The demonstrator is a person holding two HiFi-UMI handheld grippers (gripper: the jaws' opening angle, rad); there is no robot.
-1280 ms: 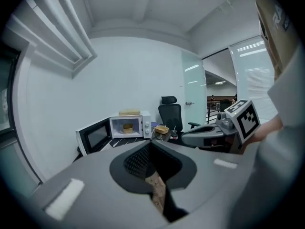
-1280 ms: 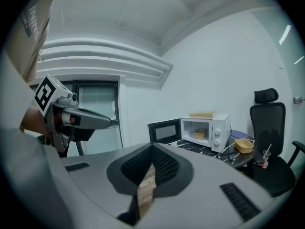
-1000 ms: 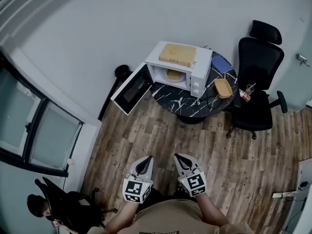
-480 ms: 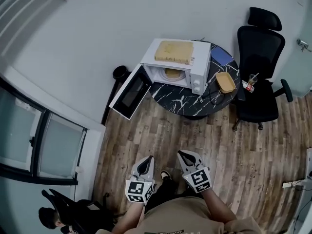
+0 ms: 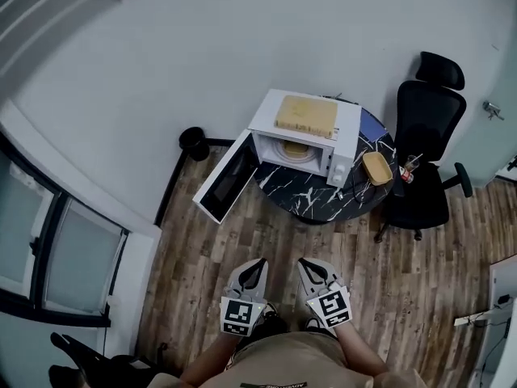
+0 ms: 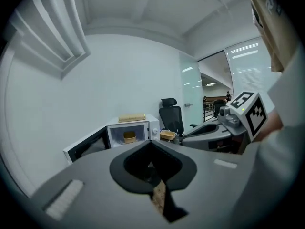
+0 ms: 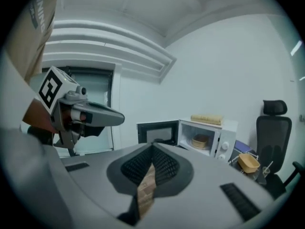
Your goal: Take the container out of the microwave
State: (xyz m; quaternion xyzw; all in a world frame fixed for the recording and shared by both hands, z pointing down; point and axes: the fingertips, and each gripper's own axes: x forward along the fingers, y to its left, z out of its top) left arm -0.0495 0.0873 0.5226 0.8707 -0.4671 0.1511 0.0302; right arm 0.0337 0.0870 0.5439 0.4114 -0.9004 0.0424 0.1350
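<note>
A white microwave (image 5: 303,140) stands on a round black marble table (image 5: 311,199) with its door (image 5: 228,176) swung wide open to the left. A tan round container (image 5: 296,149) sits inside it, and shows in the left gripper view as the container (image 6: 129,137) and in the right gripper view as the container (image 7: 199,141). Both grippers are far from it, held close to my body over the wood floor. My left gripper (image 5: 257,265) and my right gripper (image 5: 304,263) are shut and hold nothing.
A second tan container (image 5: 376,168) lies on the table right of the microwave. A flat tan slab (image 5: 305,115) rests on the microwave's top. A black office chair (image 5: 428,152) stands at the right, a black bin (image 5: 194,142) by the wall at the left.
The head view has shifted, so the microwave sits a little lower and to the right in the picture. Both grippers stay shut and empty near my body.
</note>
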